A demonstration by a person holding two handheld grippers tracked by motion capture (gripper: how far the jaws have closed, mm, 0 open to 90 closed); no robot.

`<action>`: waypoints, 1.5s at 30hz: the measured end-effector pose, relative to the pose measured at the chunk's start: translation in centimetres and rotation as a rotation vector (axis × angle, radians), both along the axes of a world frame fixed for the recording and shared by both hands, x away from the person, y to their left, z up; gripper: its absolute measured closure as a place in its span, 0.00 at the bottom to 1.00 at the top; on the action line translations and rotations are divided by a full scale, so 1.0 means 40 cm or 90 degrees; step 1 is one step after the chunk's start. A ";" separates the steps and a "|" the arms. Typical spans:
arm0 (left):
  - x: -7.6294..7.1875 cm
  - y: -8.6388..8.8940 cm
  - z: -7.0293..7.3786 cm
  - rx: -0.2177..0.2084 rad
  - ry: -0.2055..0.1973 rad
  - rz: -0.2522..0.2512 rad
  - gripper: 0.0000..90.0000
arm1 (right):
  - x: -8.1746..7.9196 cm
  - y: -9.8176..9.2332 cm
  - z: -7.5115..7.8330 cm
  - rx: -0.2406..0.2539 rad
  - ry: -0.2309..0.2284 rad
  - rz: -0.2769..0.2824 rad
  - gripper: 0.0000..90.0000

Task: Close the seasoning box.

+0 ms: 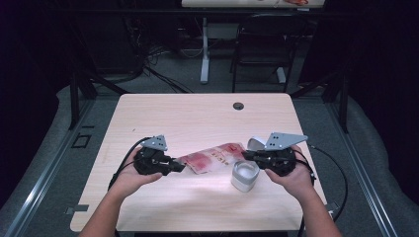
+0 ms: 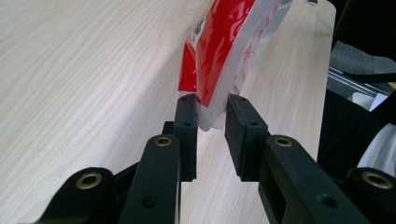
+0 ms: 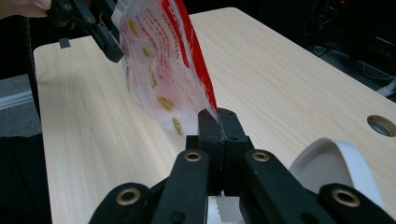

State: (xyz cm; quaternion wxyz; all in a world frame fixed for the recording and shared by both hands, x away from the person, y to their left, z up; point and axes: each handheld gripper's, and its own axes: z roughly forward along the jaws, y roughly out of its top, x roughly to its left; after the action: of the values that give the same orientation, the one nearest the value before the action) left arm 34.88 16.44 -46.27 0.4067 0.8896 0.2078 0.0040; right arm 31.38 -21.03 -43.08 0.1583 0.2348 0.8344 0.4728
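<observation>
Both tongs, left [image 2: 211, 122] and right [image 3: 218, 126], clamp the bag [image 1: 213, 158] ends above the table [image 1: 197, 118]; next, tilting it over the jar [image 1: 245, 175] seems due

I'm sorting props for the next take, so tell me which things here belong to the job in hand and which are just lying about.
In the job:
red and white bag, stretched between both grippers
left gripper
right gripper
white jar
white lid

Lying about:
black chair beyond the table
floor cables

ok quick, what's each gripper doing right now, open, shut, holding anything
left gripper: jaws around one end of the red and white bag, gripping it.
right gripper: shut on the bag's other end.
</observation>
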 end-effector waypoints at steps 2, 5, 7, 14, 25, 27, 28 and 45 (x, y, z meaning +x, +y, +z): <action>0.000 0.003 0.002 -0.003 0.001 0.003 0.83 | -0.002 0.003 0.006 -0.003 -0.004 0.004 1.00; 0.000 0.006 0.004 -0.003 -0.005 0.007 0.82 | -0.006 0.007 0.013 -0.007 -0.012 0.008 1.00; 0.001 0.008 0.007 -0.004 -0.006 0.009 0.80 | -0.009 0.010 0.018 -0.008 -0.015 0.012 1.00; 0.003 0.014 0.022 -0.005 -0.024 0.028 0.72 | -0.010 0.009 0.026 -0.003 -0.015 0.023 1.00; 0.002 0.023 0.045 -0.002 -0.045 0.038 0.65 | -0.010 0.009 0.030 -0.022 -0.018 0.023 1.00; 0.002 0.022 0.056 0.000 -0.053 0.038 0.63 | -0.010 0.011 0.028 -0.026 -0.016 0.024 1.00; 0.002 0.021 0.061 0.001 -0.057 0.040 0.62 | -0.010 0.012 0.028 -0.026 -0.017 0.025 1.00; -0.002 0.004 0.063 0.021 -0.065 0.019 0.82 | -0.003 0.034 0.030 -0.048 -0.018 0.026 1.00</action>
State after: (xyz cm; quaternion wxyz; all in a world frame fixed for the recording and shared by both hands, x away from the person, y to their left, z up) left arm 34.81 16.59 -43.75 0.4021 0.8915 0.2002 0.0593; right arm 31.27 -19.66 -41.86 0.1690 0.2052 0.8540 0.4472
